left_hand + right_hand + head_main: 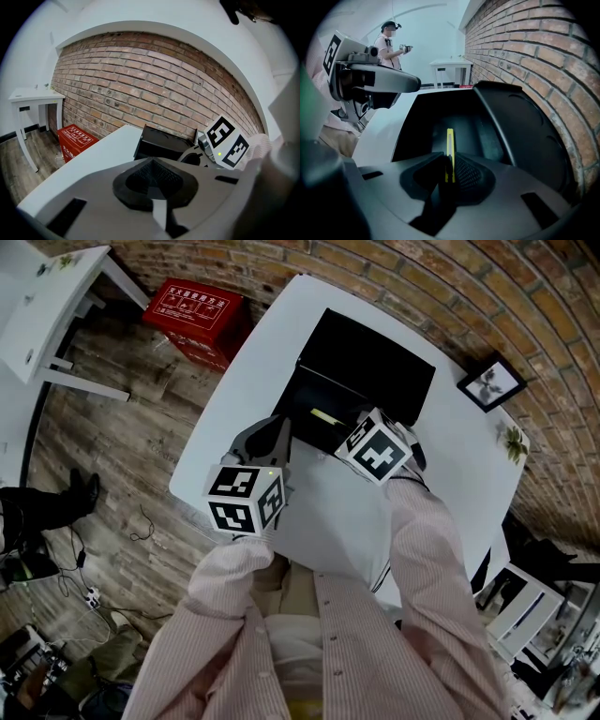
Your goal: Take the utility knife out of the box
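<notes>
A: Wood floor on the left, brick wall behind. Far left?

B: White side table, well apart from the main white table. Open floor between them, and cables lie lower left.

A: Any writing?

B: Red box on the floor by the wall, just beside the main table's far left edge. White characters on top, too small to read.

A: Left gripper?

B: Left gripper hovers over the table's near left part, tips just beside the black box. Jaws clenched together, nothing between them. Its cube bears black-and-white square markers.

A: Box?

B: Mid-table, lid swung up and back toward the wall. Bare table on every side, widest on the near side toward the person.

A: Knife?

B: Yellow utility knife is inside the box, over the open compartment. Right gripper points steeply down into it, jaws grasping the knife's near end. The rest of the knife sticks out ahead. Can't tell whether it still rests on the bottom. Same square markers on that cube.

A: Right of that?

B: Framed picture near the table's far right edge, well apart from the box. The right gripper view also shows a second person standing far off near the side table.
</notes>
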Motion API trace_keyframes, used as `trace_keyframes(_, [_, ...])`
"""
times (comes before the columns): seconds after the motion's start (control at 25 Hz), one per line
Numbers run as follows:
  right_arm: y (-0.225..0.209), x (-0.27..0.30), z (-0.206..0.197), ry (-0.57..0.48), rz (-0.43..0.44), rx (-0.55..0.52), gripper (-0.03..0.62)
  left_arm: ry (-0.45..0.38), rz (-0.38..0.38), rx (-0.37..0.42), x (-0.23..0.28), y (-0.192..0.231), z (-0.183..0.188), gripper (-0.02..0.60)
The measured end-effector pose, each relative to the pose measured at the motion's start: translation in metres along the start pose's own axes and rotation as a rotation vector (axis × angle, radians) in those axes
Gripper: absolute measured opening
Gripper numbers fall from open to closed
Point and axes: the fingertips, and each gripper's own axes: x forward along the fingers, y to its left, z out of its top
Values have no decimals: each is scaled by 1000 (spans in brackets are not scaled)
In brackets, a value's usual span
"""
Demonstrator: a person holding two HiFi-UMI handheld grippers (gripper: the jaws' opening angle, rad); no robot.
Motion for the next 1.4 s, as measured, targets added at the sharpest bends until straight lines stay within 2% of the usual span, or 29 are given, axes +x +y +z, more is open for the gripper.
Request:
trace_keyframes(0.28, [-1, 0, -1, -6, -10, 1, 60, -5, -6, 6, -3, -4, 1, -8])
trace_keyframes(0.56, [4, -12, 8, -85, -48, 48, 58, -22, -21, 20, -14, -9, 3, -8])
trace_keyframes(1.24, [15, -83, 34, -401, -231, 169, 58, -120, -80, 98, -52, -34, 24, -8])
trace_keyframes(1.4, [23, -104, 37, -499, -247, 216, 58, -142, -85, 117, -62, -40, 31, -8])
